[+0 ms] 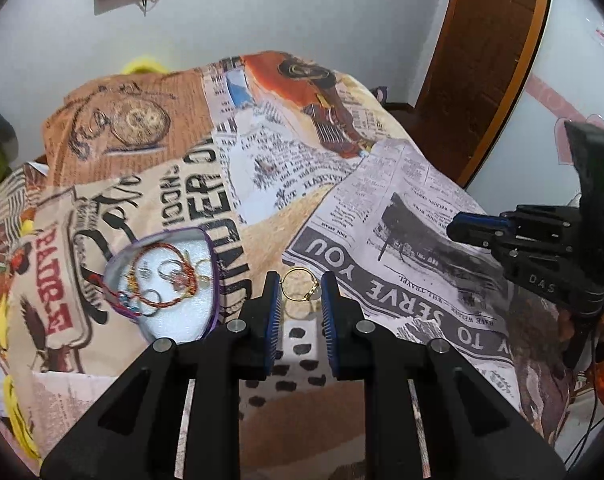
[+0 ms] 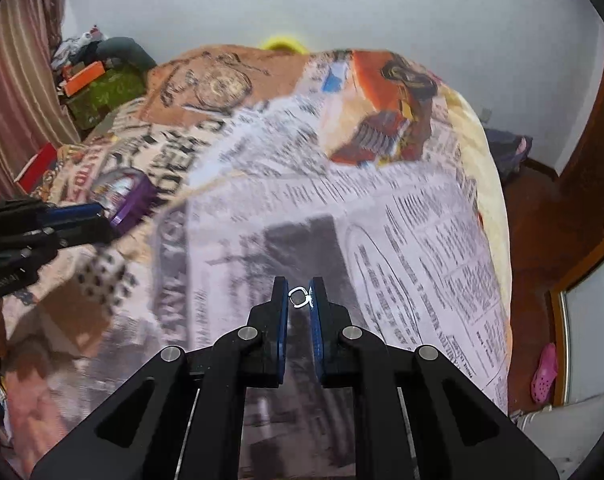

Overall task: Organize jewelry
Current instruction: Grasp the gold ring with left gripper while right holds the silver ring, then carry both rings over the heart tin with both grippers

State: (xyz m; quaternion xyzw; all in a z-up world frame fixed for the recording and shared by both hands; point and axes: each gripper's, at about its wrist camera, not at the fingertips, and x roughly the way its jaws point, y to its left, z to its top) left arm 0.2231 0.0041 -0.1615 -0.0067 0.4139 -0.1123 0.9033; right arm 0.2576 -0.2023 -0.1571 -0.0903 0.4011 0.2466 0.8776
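The left hand-held gripper (image 1: 300, 294) stood released, a gold ring (image 1: 300, 285) lying on the bed (image 1: 262, 184) between its fingertips, a purple tray (image 1: 212, 280) to its left. The right hand-held gripper (image 2: 300, 294) pinched a silver ring (image 2: 300, 297).

A bed cover printed with newspaper columns, bold black lettering, a brown pocket-watch drawing and an orange car (image 1: 262, 184) spreads across the bed. The purple-rimmed, white-lined jewellery box (image 1: 212, 280) holds red and gold cords. A thin gold ring (image 1: 300, 285) lies on tan print. Each black tool (image 1: 300, 304) carries blue pads (image 1: 274, 312); the right black tool (image 2: 300, 298) frames a small silver ring (image 2: 300, 297).
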